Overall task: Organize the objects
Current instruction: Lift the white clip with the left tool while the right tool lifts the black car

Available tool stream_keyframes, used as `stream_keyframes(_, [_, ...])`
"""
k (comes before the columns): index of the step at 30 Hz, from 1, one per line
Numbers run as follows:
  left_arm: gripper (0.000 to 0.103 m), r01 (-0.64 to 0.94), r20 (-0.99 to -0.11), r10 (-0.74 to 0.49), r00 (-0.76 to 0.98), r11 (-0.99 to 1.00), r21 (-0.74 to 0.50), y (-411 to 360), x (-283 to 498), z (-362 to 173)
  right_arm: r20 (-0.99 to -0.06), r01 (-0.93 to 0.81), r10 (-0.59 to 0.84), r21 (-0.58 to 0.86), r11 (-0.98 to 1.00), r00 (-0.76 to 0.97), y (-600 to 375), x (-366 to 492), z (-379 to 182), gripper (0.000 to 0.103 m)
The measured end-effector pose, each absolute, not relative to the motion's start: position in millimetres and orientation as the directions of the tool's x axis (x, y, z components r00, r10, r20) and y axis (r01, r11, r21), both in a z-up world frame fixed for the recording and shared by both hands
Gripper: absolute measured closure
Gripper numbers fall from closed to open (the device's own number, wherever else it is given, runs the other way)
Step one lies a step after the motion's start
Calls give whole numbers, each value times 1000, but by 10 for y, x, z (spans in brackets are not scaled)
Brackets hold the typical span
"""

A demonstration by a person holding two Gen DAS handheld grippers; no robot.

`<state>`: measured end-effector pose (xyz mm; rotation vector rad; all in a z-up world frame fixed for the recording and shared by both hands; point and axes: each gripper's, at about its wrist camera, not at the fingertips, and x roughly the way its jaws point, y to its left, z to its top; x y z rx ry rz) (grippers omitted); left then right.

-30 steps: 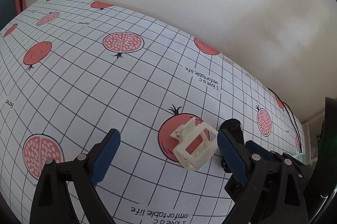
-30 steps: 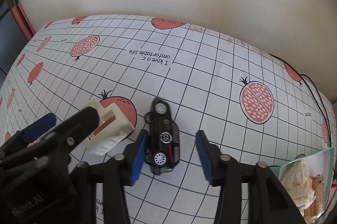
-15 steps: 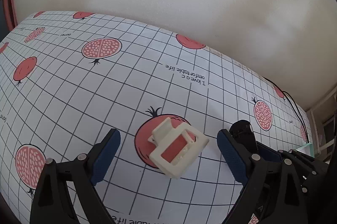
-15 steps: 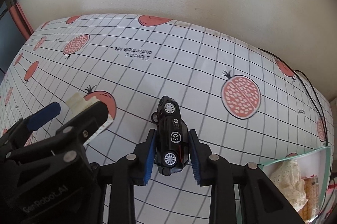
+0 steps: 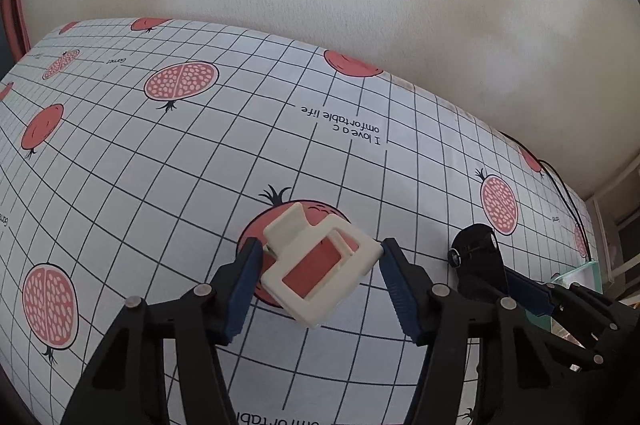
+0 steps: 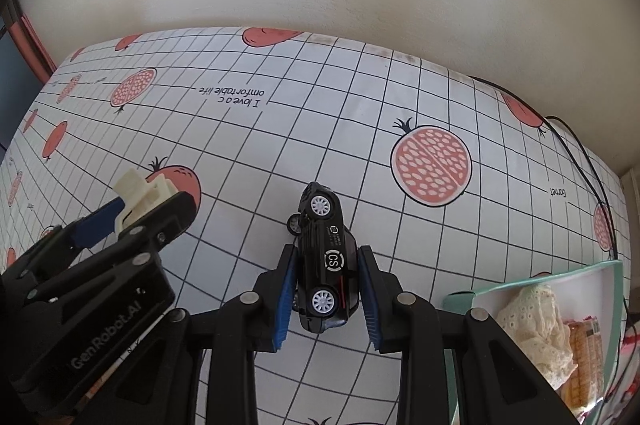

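Note:
A white plastic frame piece [image 5: 298,237] sits between the blue pads of my left gripper [image 5: 322,249], which is shut on it over a red pomegranate print. In the right wrist view the same piece [image 6: 138,191] pokes out of the left gripper [image 6: 148,209] at the left. A black toy car [image 6: 320,213] with white wheels lies on its side, its wheels facing the camera. My right gripper [image 6: 328,257] is shut on its rear half. The car's nose [image 5: 476,249] shows at the right of the left wrist view.
The table wears a white grid tablecloth [image 6: 360,105] printed with pomegranates, ending at a pale wall. A teal-rimmed container [image 6: 532,279] holding lace cloth [image 6: 532,321] and a packet stands at the right. A black cable [image 6: 580,153] runs along the right edge.
My left gripper has swung over the white frame piece and its pads have come together on it. The right gripper has pinched shut on the black car.

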<state>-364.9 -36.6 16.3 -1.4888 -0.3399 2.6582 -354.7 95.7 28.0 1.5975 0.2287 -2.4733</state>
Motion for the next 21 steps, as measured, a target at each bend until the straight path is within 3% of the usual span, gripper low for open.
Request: stream_keyframes(21, [44, 33, -811, 183, -556, -970, -242, -344, -3534, 468, -884, 207, -111, 16, -978, -454, 1214, -3276, 636, 71])
